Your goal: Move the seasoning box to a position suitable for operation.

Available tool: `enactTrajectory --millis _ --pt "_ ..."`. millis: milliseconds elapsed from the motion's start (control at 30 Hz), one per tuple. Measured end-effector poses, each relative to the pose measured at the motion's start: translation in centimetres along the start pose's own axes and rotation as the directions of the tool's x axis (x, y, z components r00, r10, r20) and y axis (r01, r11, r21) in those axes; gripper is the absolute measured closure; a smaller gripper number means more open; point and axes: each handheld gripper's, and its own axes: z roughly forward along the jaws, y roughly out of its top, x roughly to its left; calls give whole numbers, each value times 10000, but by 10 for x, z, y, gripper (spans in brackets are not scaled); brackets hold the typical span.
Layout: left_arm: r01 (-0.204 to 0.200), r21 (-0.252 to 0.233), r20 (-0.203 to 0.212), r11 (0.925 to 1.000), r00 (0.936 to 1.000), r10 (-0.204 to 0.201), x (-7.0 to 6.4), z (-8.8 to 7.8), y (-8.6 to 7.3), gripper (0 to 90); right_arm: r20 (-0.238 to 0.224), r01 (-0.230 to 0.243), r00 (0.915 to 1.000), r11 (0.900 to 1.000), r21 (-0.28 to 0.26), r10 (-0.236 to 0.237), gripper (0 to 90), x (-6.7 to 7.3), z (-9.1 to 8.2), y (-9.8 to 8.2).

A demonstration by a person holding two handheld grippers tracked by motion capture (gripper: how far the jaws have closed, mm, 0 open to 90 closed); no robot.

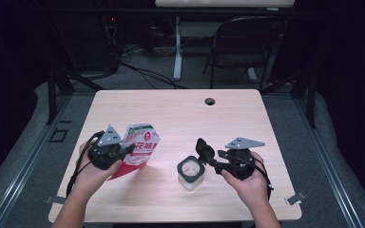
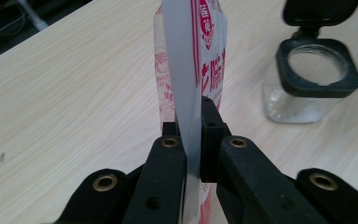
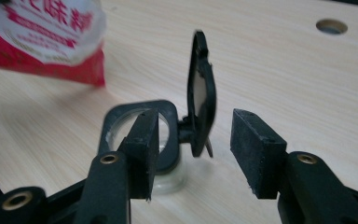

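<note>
While pouch point(image 2: 186, 70) sits clamped between left jaws, lid point(image 3: 201, 93) between right jaws

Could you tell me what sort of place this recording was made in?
Probably a lab or workshop set up for recording, not a kitchen: a bare wooden table with a cable hole, a folding chair behind it, and loose cables across a grey carpeted floor, with dark surroundings.

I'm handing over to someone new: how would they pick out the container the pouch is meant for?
Start at the light wooden table and look to its near edge, between the two hands. There stands a small clear jar with a black square collar, just left of the right gripper. Its black flip lid stands open and upright, unlike the red and white pouch pinched in the left gripper.
</note>
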Motion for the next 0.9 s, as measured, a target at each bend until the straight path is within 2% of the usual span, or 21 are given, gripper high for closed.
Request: enactTrajectory --millis 67,167,300,367,467,500,533,567,600,667,767,800,833,900 --pt "-160 -109 226 9998 9996 162 -8 2 3 900 -330 89 9994 9995 -296 -99 529 8 -2 4" --pt "-344 -377 453 9987 9983 361 -19 5 4 900 -447 281 9986 9987 -414 -299 536 14 -3 6" --pt "-241 -459 864 9987 9959 280 -25 15 -2 900 -698 635 9954 9974 -345 -658 572 25 1 9" --pt "-153 -557 1093 9983 9938 213 -28 15 -4 900 -1031 857 9909 9962 -144 -867 586 32 11 10" --pt "-208 -489 1021 9986 9944 257 -31 13 -5 899 -1294 907 9876 9959 56 -892 604 35 21 9" --pt "-207 -520 1044 9984 9942 261 -33 13 -6 899 -1494 922 9849 9954 241 -876 628 37 26 8" --pt "-172 -505 1074 9986 9940 226 -35 13 -8 899 -1991 947 9765 9942 502 -829 666 42 36 8" --pt "-172 -505 1074 9986 9940 226 -35 13 -8 899 -1991 947 9765 9942 502 -829 666 42 36 8" --pt "-170 -438 1073 9989 9940 216 -35 12 -9 899 -2196 922 9725 9940 592 -771 675 44 41 8" --pt "-128 -421 987 9990 9950 169 -37 11 -12 899 -2409 1204 9653 9904 685 -1007 705 51 54 8" --pt "-96 -355 919 9993 9957 129 -36 10 -14 898 -2490 1220 9632 9900 703 -1010 717 54 60 8" --pt "-48 -319 910 9995 9958 77 -36 9 -16 898 -2731 1242 9567 9897 705 -1006 720 57 65 9" --pt "31 -350 917 9994 9958 1 -36 9 -17 898 -2731 1242 9567 9897 705 -1006 720 57 65 9" --pt "72 -311 874 9995 9962 -45 -36 8 -19 898 -2932 1259 9506 9899 658 -1014 720 60 69 11"
